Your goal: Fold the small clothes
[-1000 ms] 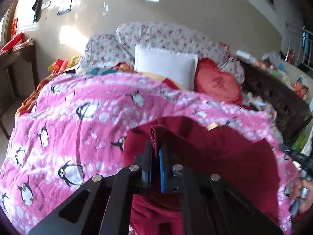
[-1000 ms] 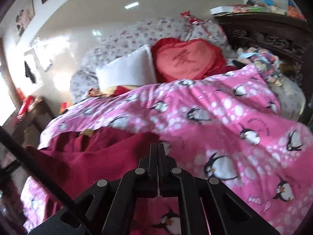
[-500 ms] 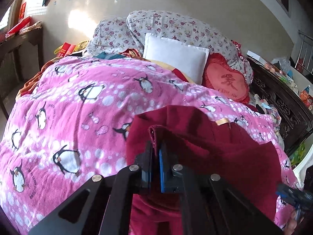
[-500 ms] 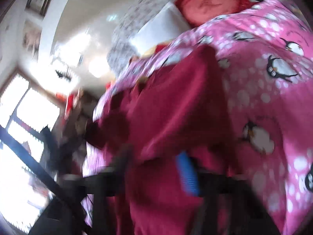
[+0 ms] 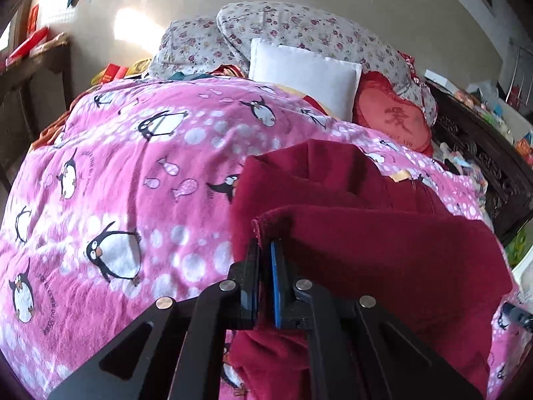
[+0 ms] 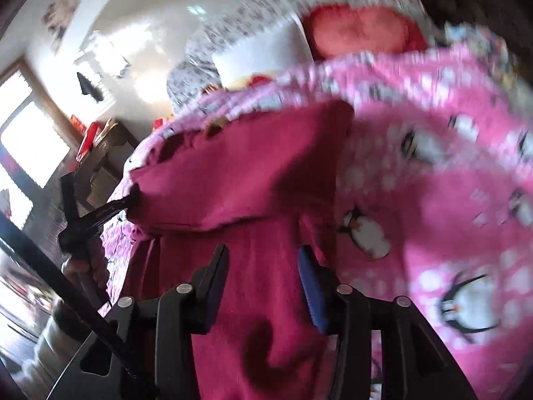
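A dark red fleece garment lies on the pink penguin blanket, partly lifted. My left gripper is shut on a hemmed edge of the garment and holds it up above the bed. In the right wrist view the same garment fills the centre, and the left gripper pinches its left corner. My right gripper is open, its jaws wide apart just above the red cloth, holding nothing. That view is blurred.
A white pillow, floral cushions and a red heart cushion sit at the head of the bed. A dark carved wooden frame with clutter runs along the right. A table stands at left.
My right gripper has opened and swung over the red garment. My left gripper has kept its hold and lifted the edge, moving right so more blanket shows.
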`<state>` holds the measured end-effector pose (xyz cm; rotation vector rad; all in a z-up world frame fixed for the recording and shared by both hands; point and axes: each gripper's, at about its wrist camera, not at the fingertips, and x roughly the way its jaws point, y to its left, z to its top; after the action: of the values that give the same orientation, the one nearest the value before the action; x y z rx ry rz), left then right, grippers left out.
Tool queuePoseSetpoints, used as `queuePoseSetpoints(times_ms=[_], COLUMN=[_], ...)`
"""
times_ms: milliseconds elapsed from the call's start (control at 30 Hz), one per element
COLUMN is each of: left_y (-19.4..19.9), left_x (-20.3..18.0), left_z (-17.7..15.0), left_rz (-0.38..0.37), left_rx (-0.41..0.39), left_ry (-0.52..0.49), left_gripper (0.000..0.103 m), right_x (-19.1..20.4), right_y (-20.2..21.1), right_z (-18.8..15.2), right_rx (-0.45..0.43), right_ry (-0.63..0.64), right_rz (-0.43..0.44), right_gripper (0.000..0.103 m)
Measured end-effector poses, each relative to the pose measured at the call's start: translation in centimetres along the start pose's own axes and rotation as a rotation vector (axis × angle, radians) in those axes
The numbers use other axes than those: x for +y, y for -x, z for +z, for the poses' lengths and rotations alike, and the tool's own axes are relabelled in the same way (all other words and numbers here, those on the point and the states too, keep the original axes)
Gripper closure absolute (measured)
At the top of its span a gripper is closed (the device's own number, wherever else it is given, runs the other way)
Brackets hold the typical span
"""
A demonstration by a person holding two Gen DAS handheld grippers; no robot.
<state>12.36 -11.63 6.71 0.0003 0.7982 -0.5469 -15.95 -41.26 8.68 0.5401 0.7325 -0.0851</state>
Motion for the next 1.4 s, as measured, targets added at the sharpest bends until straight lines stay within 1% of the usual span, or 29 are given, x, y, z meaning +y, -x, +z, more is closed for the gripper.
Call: queuePoseSetpoints(times_ms=[67, 133, 200, 233, 267, 333, 367, 400, 433, 500, 567, 600, 633, 667, 700, 733, 800, 867, 900, 967, 1033, 1067, 1100, 1133, 1200, 1267, 1333, 1367, 1400], left_y=[0.2, 0.1, -0.2, -0.4, -0.8, -1.0, -1.1, -1.2, -1.1, -0.7, 0.3, 1.1, 1.6, 2.3, 2.5, 2.5, 1.6, -0.1, -0.3, 0.5, 2.0, 3.1, 3.8, 4.4, 6.3, 8.7, 11.0, 12.1, 13.0], left_x=[-0.4, -1.0, -1.3, -1.2, -1.1, -1.0, -1.1, -1.2, -1.5, -1.8, -1.8, -1.7, -1.6, -1.6, -1.7, -1.7, -1.8, -2.1, -1.9, -1.4, -1.2, -1.3, -1.4, -1.4, -1.3, -0.9, -0.4, -0.1, 0.1], left_z=[0.2, 0.2, 0.0, -0.1, -0.2, -0.3, -0.3, -0.3, -0.3, -0.2, -0.3, -0.5, -0.6, -0.9, -1.1, -1.5, -2.2, -3.1, -3.5, -4.1, -4.5, -4.8, -5.1, -5.3, -6.1, -7.2, -8.5, -9.3, -10.1], left_rz=[0.010, 0.033, 0.052, 0.059, 0.061, 0.062, 0.063, 0.070, 0.080, 0.083, 0.059, 0.042, 0.034, 0.029, 0.028, 0.028, 0.053, 0.096, 0.098, 0.072, 0.053, 0.043, 0.038, 0.033, 0.002, -0.039, -0.053, -0.063, -0.077], left_rx=[-0.005, -0.009, -0.009, -0.005, 0.001, 0.006, 0.008, 0.009, 0.009, 0.010, 0.011, 0.007, -0.002, -0.012, -0.011, -0.002, 0.030, 0.103, 0.118, 0.117, 0.099, 0.088, 0.091, 0.099, 0.128, 0.133, 0.134, 0.135, 0.139], left_ry=[-0.021, -0.041, -0.045, -0.043, -0.034, -0.026, -0.028, -0.033, -0.041, -0.052, -0.040, -0.026, -0.020, -0.021, -0.024, -0.030, -0.037, -0.057, -0.049, -0.023, -0.019, -0.021, -0.020, -0.018, -0.002, 0.008, 0.013, 0.016, 0.017], left_gripper=[0.097, 0.097, 0.097, 0.096, 0.096, 0.094, 0.094, 0.093, 0.093, 0.089, 0.070, 0.053, 0.043, 0.040, 0.033, 0.029, 0.029, 0.029, 0.029, 0.029, 0.029, 0.029, 0.029, 0.029, 0.029, 0.028, 0.021, 0.020, 0.020], right_x=[1.0, 2.2, 3.1, 3.6, 3.8, 2.8, 2.2, 1.5, 1.1, 0.8, 1.5, 2.1, 2.6, 2.8, 2.9, 2.3, 0.9, 0.3, 0.5, 1.3, 2.1, 2.2, 1.7, 0.9, -0.1, -0.4, 0.1, 0.3, 0.4], right_y=[1.8, 1.6, -0.3, -1.8, -3.9, -6.6, -7.1, -7.0, -6.6, -5.9, -4.5, -4.0, -3.8, -4.0, -4.2, -5.1, -6.9, -6.7, -5.9, -3.8, -2.5, -2.9, -4.5, -5.8, -5.5, -2.3, 1.2, 3.4, 4.5], right_z=[1.2, 2.4, 4.2, 4.9, 5.2, 4.7, 4.2, 3.6, 3.4, 3.9, 4.5, 4.9, 5.2, 5.5, 5.5, 5.7, 5.6, 5.2, 5.0, 4.2, 2.8, 2.3, 1.7, 1.5, 1.4, 1.2, -0.1, -1.3, -2.1], right_rx=[-0.078, -0.126, -0.123, -0.109, -0.085, -0.003, 0.008, -0.020, -0.042, -0.039, -0.061, -0.082, -0.098, -0.099, -0.091, -0.062, 0.006, -0.014, -0.022, -0.047, -0.068, -0.047, 0.013, 0.056, 0.040, 0.022, -0.018, -0.026, -0.022], right_ry=[0.039, 0.084, 0.132, 0.168, 0.201, 0.200, 0.194, 0.200, 0.199, 0.149, 0.146, 0.171, 0.189, 0.197, 0.195, 0.178, 0.138, 0.114, 0.111, 0.116, 0.153, 0.179, 0.200, 0.186, 0.130, 0.049, 0.038, 0.043, 0.045], right_rz=[-0.006, -0.045, -0.098, -0.131, -0.195, -0.269, -0.270, -0.263, -0.251, -0.221, -0.196, -0.212, -0.239, -0.276, -0.295, -0.327, -0.344, -0.328, -0.319, -0.305, -0.333, -0.359, -0.407, -0.426, -0.380, -0.311, -0.233, -0.202, -0.185], right_gripper=[0.056, 0.059, 0.085, 0.087, 0.087, 0.089, 0.090, 0.093, 0.093, 0.093, 0.090, 0.090, 0.088, 0.081, 0.073, 0.071, 0.071, 0.071, 0.071, 0.071, 0.064, 0.060, 0.060, 0.059, 0.059, 0.059, 0.047, 0.032, 0.026])
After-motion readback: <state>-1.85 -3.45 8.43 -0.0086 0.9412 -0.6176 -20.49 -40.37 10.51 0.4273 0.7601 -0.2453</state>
